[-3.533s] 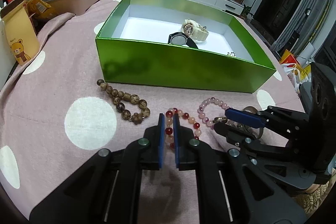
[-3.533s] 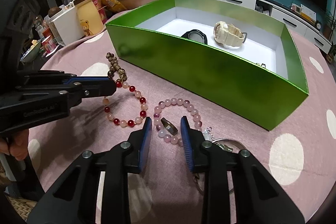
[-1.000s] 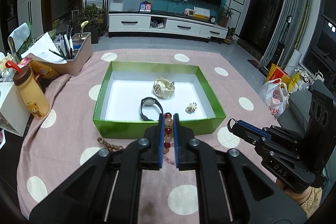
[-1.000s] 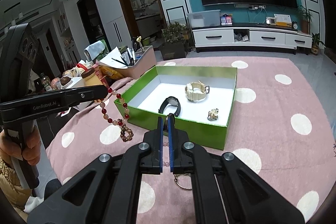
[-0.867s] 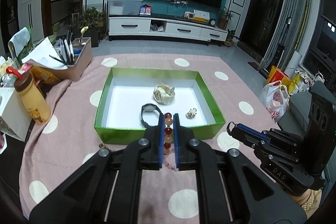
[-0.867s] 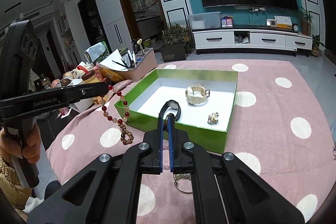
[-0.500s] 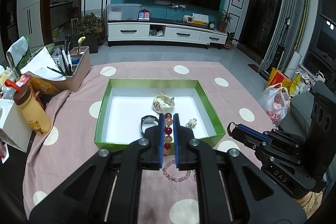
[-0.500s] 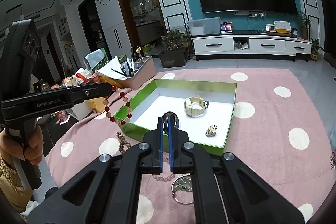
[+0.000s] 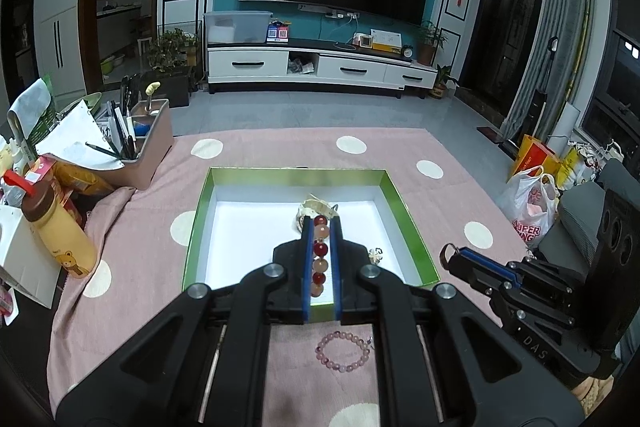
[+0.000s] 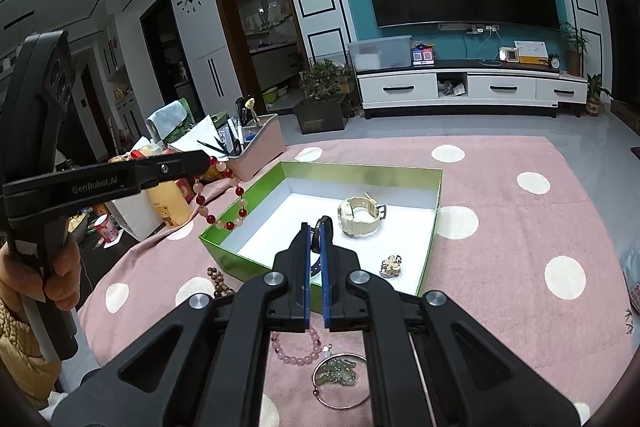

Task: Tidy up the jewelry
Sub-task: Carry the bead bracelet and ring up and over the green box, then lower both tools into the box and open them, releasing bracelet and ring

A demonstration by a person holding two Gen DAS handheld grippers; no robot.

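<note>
My left gripper is shut on a red and peach bead bracelet, held high above the green box. From the right wrist view the bracelet hangs from the left gripper over the box's left wall. My right gripper is shut on a small dark ring, also above the box. In the box lie a cream watch, a black watch mostly hidden behind the fingers, and a small charm. A pink bead bracelet lies on the cloth.
A brown bead bracelet and a bangle with a green charm lie on the pink dotted cloth in front of the box. A pen holder, a yellow bottle and cartons stand at the left.
Both grippers have risen further above the table with their loads. The left gripper has carried the bracelet forward over the box.
</note>
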